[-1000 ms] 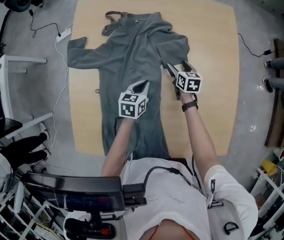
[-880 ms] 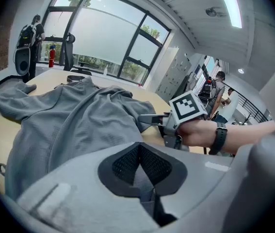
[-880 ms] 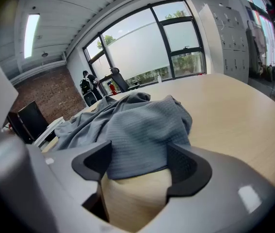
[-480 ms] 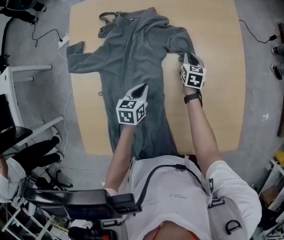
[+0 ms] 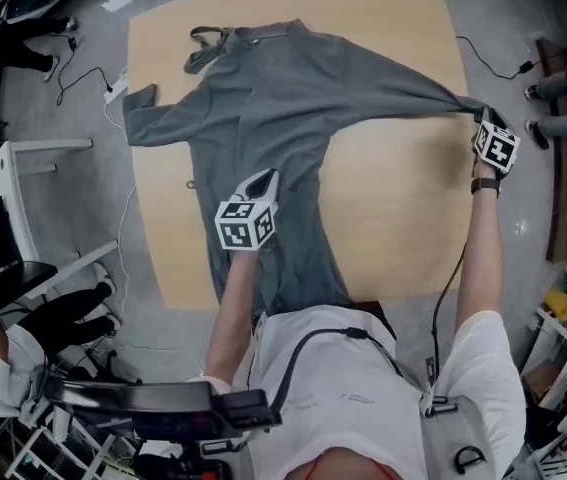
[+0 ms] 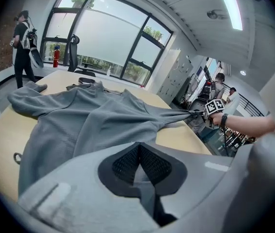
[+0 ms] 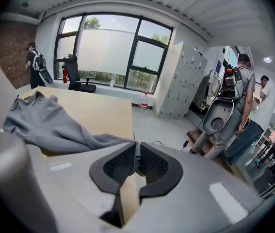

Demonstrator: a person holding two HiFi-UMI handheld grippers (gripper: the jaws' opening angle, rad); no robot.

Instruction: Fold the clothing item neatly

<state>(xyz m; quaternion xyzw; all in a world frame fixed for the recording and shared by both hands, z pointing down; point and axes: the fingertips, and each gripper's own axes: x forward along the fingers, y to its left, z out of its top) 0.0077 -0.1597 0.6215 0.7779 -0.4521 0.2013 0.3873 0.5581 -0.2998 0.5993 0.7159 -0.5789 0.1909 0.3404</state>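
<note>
While the left tongs (image 5: 263,180) rest tip-down on the middle of the grey long-sleeved top (image 5: 263,108), the right tongs (image 5: 475,114) hold the end of one sleeve (image 5: 403,83) far out to the side. The top lies on a light wooden surface (image 5: 393,198). Its neck end is at the far side and its bottom end reaches the near edge, close to the person's body.

The left tongs are closed, with the two pads pressed together. I cannot tell if any cloth is caught between them.

The right tongs have just been closing, and now they are pinched on the sleeve's cuff. A thin bit of grey cloth sits between the pads. These tongs are past the right edge of the surface, up in the air over the floor. The sleeve is pulled straight and tight, from the shoulder all the way to the tongs.

The other sleeve (image 5: 158,123) lies flat and points to the left edge of the surface. A small cord loop (image 5: 193,183) sits on the wood just beside the top's left side.
</note>
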